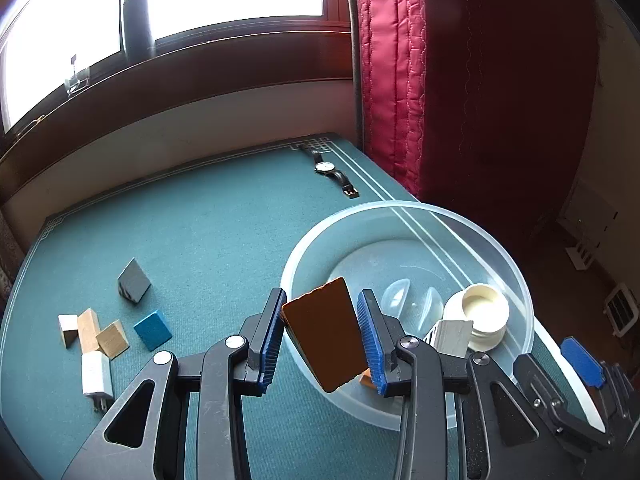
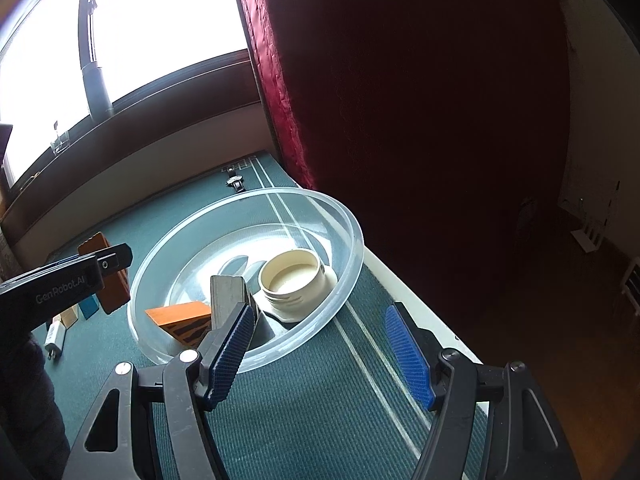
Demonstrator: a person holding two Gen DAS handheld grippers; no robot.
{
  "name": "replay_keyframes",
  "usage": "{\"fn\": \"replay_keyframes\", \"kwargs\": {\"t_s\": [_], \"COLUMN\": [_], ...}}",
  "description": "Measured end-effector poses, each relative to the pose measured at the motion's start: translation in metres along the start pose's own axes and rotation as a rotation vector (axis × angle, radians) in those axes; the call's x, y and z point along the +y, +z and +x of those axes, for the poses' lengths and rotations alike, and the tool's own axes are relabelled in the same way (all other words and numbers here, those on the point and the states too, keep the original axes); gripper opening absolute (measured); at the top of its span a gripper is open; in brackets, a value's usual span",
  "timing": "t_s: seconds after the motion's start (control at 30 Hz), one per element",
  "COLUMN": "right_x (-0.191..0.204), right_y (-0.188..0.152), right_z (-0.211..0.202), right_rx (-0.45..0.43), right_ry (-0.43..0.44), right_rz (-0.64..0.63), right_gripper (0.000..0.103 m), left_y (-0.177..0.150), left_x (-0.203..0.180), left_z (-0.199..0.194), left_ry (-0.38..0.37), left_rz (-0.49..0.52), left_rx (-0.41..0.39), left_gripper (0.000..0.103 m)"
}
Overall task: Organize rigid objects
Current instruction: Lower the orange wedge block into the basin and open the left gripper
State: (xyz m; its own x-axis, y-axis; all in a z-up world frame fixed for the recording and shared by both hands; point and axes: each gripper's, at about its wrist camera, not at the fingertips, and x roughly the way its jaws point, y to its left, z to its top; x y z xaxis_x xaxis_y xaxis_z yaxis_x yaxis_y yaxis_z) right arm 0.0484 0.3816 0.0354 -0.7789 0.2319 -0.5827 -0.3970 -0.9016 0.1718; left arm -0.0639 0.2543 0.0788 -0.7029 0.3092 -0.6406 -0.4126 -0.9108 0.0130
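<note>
My left gripper [image 1: 322, 340] is shut on a flat brown block [image 1: 324, 340] and holds it above the near left rim of a clear plastic bowl [image 1: 516, 280]. The bowl holds a cream round lid [image 1: 480, 312], a whitish block [image 1: 452, 336] and an orange wedge [image 2: 180, 316]. My right gripper [image 2: 320, 344] is open and empty, just in front of the bowl [image 2: 352, 240]. The left gripper and its brown block [image 2: 108, 280] show at the left of the right wrist view. Loose on the green table mat lie a grey wedge [image 1: 134, 280], a blue block [image 1: 152, 330] and several wooden blocks [image 1: 90, 330].
A white charger plug [image 1: 96, 376] lies near the wooden blocks. A wristwatch [image 1: 330, 170] lies at the far edge of the mat [image 1: 220, 220]. A red curtain [image 1: 440, 80] hangs to the right, a window and a dark bottle [image 1: 136, 20] behind. The table edge runs along the right.
</note>
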Motion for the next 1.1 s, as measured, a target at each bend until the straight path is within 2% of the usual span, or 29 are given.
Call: {"fn": "replay_keyframes", "kwargs": {"t_s": [0.13, 0.2, 0.23, 0.27, 0.33, 0.63, 1.07, 1.1], "right_x": [-0.001, -0.002, -0.003, -0.003, -0.003, 0.003, 0.020, 0.021], "right_y": [0.000, 0.000, -0.001, -0.001, -0.002, -0.004, -0.009, -0.009], "right_z": [0.001, 0.002, 0.001, 0.002, 0.002, -0.002, -0.007, -0.008], "right_rx": [0.005, 0.009, 0.010, 0.012, 0.013, 0.009, 0.012, 0.010], "right_ry": [0.003, 0.003, 0.002, 0.002, 0.001, 0.006, 0.039, 0.039], "right_rz": [0.005, 0.007, 0.009, 0.009, 0.009, -0.006, -0.034, -0.036], "right_gripper": [0.072, 0.072, 0.072, 0.072, 0.072, 0.072, 0.072, 0.074], "left_y": [0.003, 0.003, 0.003, 0.002, 0.000, -0.007, -0.023, -0.024], "left_x": [-0.007, -0.009, -0.009, -0.009, -0.007, 0.018, 0.035, 0.037], "left_z": [0.005, 0.006, 0.006, 0.004, 0.001, 0.003, -0.006, -0.006], "left_ry": [-0.053, -0.073, -0.074, -0.066, -0.052, -0.009, 0.075, 0.080], "left_rz": [0.003, 0.007, 0.008, 0.007, 0.011, -0.052, -0.083, -0.088], "left_rx": [-0.005, -0.006, -0.014, -0.030, -0.046, -0.017, 0.011, 0.013], "left_gripper": [0.039, 0.055, 0.069, 0.074, 0.074, 0.074, 0.074, 0.074]}}
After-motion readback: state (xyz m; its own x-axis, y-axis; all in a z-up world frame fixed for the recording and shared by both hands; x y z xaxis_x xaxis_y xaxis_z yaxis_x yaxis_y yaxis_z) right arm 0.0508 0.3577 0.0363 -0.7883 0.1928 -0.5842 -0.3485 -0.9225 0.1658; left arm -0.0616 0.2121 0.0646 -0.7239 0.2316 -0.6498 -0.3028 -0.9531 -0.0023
